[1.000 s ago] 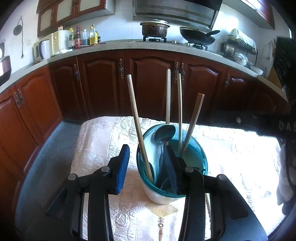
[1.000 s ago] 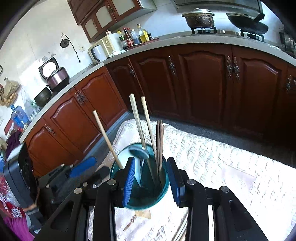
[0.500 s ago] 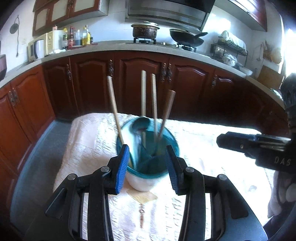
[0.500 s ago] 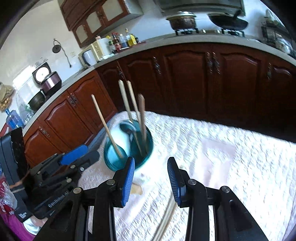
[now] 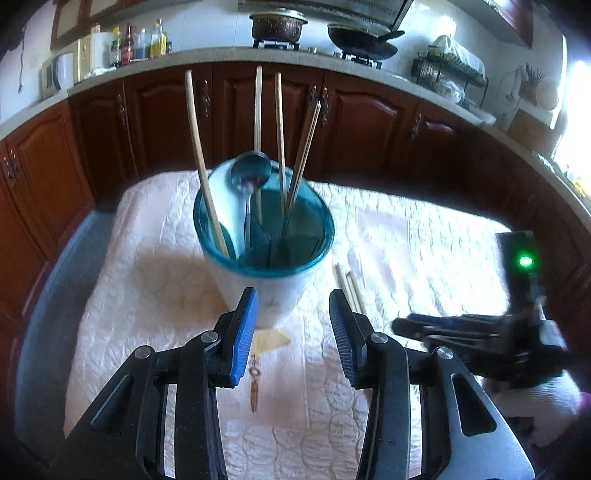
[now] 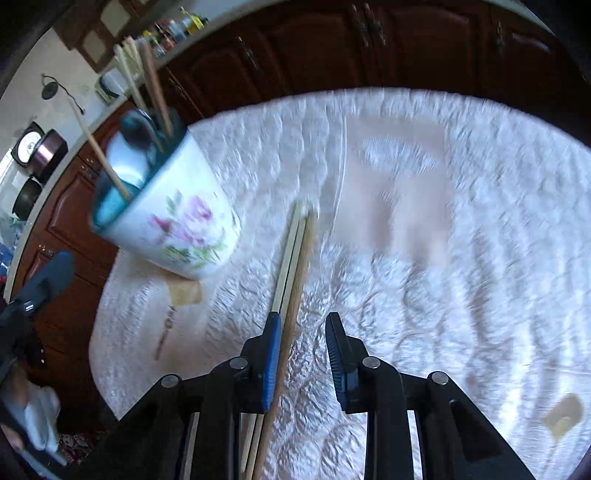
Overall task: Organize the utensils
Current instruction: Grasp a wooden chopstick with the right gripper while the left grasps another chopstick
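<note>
A white flower-printed holder point(image 5: 264, 236) point(image 6: 173, 225) with a teal rim stands on the quilted white cloth point(image 5: 155, 295). It holds several chopsticks point(image 5: 201, 162) and a metal spoon point(image 5: 251, 175). My left gripper point(image 5: 291, 295) is open just short of the holder's base. More chopsticks point(image 5: 349, 284) point(image 6: 295, 258) lie flat on the cloth to the holder's right. My right gripper point(image 6: 303, 325) hangs low over them with its jaws closing. A brown chopstick lies along its left pad, and the right pad is clear of it. The right gripper point(image 5: 424, 326) shows blurred in the left wrist view.
Dark wooden cabinets point(image 5: 362, 129) and a counter with a pot point(image 5: 277, 24) and wok curve behind the table. A tan tassel patch point(image 5: 271, 338) lies before the holder, another tan tag point(image 6: 563, 417) at the right. A white-gloved hand point(image 5: 535, 402) holds the right gripper.
The right gripper has dropped from above the holder down to the chopsticks lying on the cloth, and its jaws have narrowed. The left gripper has drawn back from the holder.
</note>
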Demonstrator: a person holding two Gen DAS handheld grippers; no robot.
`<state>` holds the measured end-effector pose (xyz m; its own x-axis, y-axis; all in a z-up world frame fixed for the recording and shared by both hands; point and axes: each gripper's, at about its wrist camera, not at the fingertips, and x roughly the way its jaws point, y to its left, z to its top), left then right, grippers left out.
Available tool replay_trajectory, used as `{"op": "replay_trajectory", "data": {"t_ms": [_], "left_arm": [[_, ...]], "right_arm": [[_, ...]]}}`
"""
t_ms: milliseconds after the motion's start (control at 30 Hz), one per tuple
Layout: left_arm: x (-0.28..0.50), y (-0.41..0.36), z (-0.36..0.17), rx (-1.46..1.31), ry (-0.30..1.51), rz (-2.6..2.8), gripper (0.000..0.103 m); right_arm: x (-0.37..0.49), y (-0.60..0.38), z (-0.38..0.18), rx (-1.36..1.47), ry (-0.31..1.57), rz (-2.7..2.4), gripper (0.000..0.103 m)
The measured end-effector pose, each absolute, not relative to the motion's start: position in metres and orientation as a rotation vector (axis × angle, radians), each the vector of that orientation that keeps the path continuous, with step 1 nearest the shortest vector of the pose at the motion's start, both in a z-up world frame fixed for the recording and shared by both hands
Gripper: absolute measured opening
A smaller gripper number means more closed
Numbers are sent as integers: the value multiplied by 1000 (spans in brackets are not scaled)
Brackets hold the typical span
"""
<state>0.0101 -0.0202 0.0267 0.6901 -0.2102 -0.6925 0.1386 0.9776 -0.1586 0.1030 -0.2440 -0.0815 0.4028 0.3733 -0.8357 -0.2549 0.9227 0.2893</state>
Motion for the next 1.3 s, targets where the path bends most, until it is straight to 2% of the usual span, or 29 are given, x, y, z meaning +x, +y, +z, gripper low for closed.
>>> {"op": "replay_trajectory", "data": {"t_ms": [200, 300, 433, 767, 1200, 1267, 1300], "left_arm": [[12, -16, 13, -103, 824, -184, 39], [16, -14, 8, -111, 843, -179, 39], [17, -15, 3, -122, 856, -183, 39], [20, -37, -10, -123, 892, -248, 39], [47, -98, -64, -97, 1052, -311, 39], [52, -98, -71, -107, 1092, -316, 35], [53, -98, -74, -118, 1105, -329, 23]], "right_arm": [[117, -228, -103, 129, 1118, 408, 21], [124, -220, -106, 116, 1124, 414, 14], [124, -224, -104, 134, 1115, 407, 11], [104, -320, -99, 310, 1081, 228, 11], [131, -315, -86, 213, 1090, 255, 12], [139, -309, -94, 203, 1102, 257, 12], [141, -308, -95, 207, 1105, 260, 12]]}}
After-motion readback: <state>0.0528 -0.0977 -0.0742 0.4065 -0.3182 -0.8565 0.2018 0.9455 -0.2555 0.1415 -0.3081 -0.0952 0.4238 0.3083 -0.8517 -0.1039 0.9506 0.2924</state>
